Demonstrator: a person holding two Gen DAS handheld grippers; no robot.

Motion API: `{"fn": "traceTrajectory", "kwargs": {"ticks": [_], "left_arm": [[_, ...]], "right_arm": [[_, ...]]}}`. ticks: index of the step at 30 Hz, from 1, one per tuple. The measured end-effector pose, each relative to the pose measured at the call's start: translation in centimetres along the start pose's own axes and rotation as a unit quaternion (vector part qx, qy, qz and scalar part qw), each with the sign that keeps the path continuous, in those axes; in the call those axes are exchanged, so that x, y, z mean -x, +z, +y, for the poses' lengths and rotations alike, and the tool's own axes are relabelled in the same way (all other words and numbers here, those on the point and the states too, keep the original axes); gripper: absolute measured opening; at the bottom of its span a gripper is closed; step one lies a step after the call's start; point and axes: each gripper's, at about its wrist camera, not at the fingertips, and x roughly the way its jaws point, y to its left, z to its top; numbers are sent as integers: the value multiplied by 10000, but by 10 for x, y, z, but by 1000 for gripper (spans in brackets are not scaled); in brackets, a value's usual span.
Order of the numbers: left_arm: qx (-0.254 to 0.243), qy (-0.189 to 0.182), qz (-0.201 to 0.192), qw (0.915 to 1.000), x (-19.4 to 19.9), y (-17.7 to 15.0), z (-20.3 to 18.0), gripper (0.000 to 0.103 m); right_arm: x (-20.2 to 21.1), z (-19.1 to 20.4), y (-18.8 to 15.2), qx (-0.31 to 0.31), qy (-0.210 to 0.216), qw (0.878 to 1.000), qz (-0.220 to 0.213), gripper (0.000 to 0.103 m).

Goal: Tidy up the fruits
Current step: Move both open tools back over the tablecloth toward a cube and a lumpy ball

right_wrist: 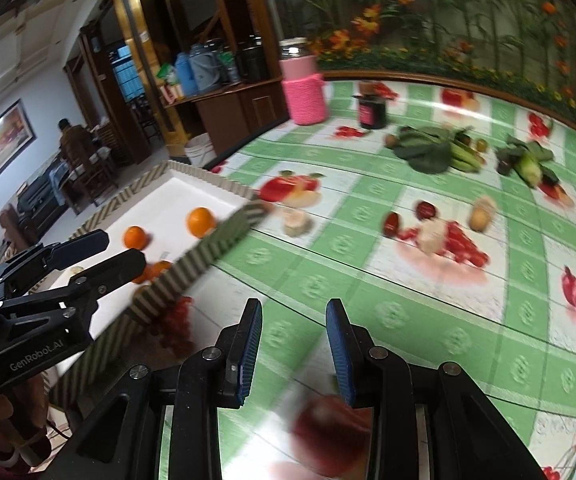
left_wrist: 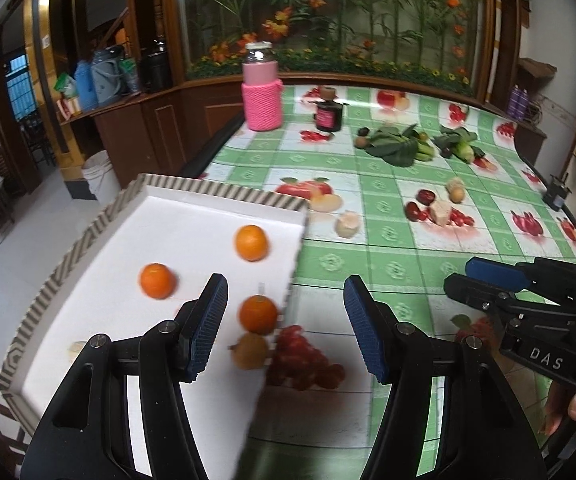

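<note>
Both grippers — left gripper (left_wrist: pixel 285 320), right gripper (right_wrist: pixel 294 346) — gape beside three-orange tray (left_wrist: pixel 191 216).

The right gripper (right_wrist: pixel 294 354) hangs above the green-checked counter (right_wrist: pixel 368 280), its jaws apart with nothing between them. To the left, the left gripper (right_wrist: pixel 115 252) reaches over a white tray (right_wrist: pixel 175 188) with a striped rim, where three oranges (right_wrist: pixel 201 222) lie. A red grape bunch (right_wrist: pixel 177 326) rests on the counter just beside the tray's near edge. Farther back stand a pink knit-covered jar (right_wrist: pixel 304 92) and leafy greens (right_wrist: pixel 428 148).
</note>
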Motion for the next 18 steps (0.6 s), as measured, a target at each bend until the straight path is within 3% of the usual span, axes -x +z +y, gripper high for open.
{"fn": "traceTrajectory", "kwargs": {"ticks": [11,18], "left_arm": [[-77,-539,556,9970,-36,4,-30,61],[87,-647,639,9958,-59,16,-40,61]], "right_arm": [[-1,-65,-14,-527,-407,9976,179,33],[-15,-85,6,-559,-424,9973,218,33]]}}
